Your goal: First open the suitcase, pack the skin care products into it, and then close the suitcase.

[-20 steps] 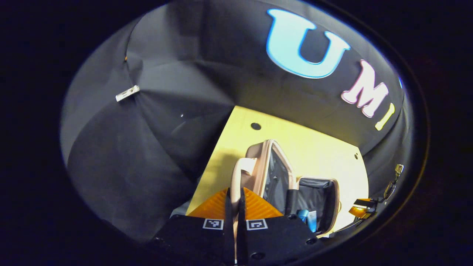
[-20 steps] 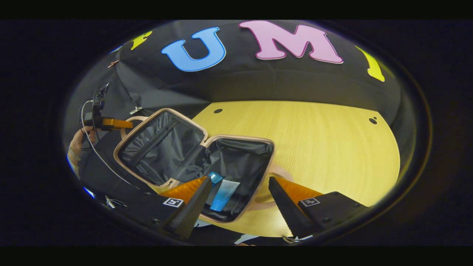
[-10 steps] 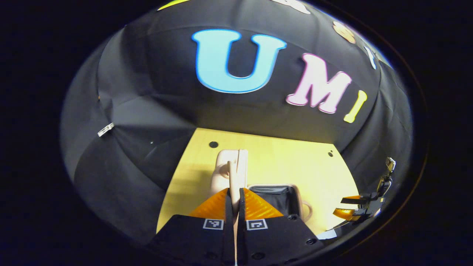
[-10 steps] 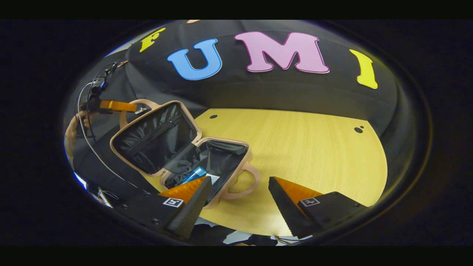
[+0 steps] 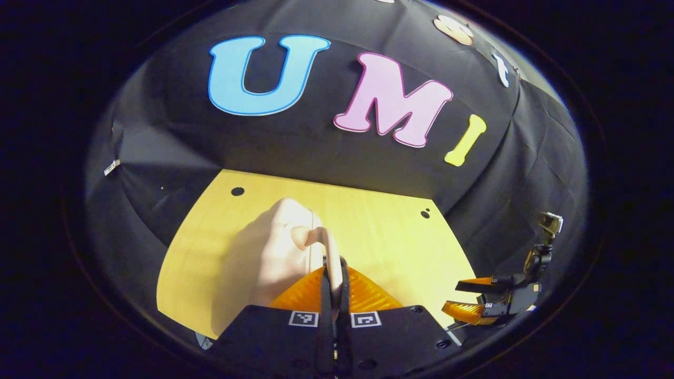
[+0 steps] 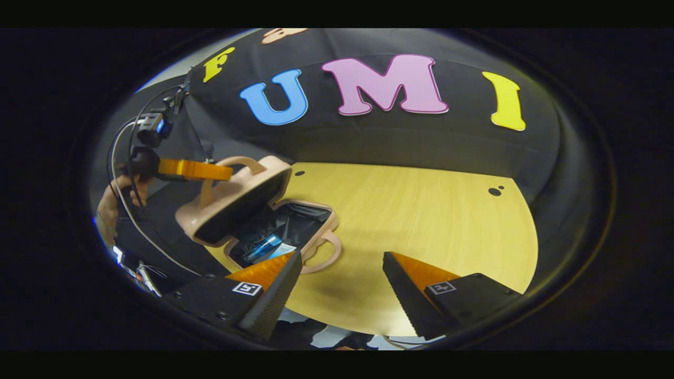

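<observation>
On the wooden bench (image 6: 432,221), the pink suitcase (image 6: 295,231) lies near the left edge with its lid (image 6: 231,202) tilted partway over the base. The left tongs (image 5: 334,273) are clenched on the lid's handle (image 5: 330,247), and in the right gripper view they (image 6: 224,171) reach in from the left, held by a hand (image 6: 113,202). A blue tube (image 6: 262,247) lies inside the dark lining. The right tongs (image 6: 342,273) hover released just beside the suitcase, gripping nothing.
</observation>
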Demonstrator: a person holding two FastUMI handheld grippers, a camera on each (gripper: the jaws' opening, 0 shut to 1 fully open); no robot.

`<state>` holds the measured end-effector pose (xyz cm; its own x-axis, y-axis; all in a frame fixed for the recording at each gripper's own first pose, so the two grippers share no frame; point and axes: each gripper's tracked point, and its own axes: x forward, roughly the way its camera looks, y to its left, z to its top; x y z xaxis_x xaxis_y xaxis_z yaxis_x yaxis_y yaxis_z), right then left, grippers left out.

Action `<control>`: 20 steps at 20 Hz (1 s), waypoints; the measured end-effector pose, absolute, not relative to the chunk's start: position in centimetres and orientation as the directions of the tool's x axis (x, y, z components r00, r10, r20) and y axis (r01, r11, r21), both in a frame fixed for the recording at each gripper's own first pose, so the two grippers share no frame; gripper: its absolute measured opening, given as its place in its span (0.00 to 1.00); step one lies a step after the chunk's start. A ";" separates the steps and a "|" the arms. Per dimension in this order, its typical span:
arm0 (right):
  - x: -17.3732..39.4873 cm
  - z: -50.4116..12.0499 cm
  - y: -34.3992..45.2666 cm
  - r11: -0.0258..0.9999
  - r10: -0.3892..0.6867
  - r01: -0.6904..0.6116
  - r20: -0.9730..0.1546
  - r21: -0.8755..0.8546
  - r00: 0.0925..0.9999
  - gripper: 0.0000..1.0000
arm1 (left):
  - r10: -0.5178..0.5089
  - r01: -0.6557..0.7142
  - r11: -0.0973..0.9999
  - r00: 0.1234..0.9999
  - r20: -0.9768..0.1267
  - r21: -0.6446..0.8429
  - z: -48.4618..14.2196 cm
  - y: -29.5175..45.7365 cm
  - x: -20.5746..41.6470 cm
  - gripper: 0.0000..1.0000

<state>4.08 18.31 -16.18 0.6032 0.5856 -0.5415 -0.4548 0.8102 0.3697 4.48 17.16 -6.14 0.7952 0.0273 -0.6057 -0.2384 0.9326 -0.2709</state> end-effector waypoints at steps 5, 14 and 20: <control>3.3 -16.9 14.7 0.825 0.564 -0.458 -0.548 0.332 0.618 0.97 | -0.064 -0.223 0.924 0.711 -0.700 -0.311 -15.5 9.8 7.5 0.08; 3.5 -16.4 12.3 0.849 0.528 -0.416 -0.520 0.325 0.671 0.97 | -0.027 -0.159 0.978 0.553 -0.833 -0.136 -25.0 6.1 7.7 0.10; 4.6 -14.0 11.5 0.863 0.501 -0.389 -0.444 0.322 0.743 0.97 | 0.070 -0.152 0.988 0.568 -0.820 -0.021 -23.4 6.8 8.3 0.29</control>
<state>4.64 11.50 -13.99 0.7431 0.5006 -0.4441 -0.3890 0.8631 0.3220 8.27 6.77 -23.36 0.5675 0.0697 -0.8204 -0.1523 0.9881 -0.0214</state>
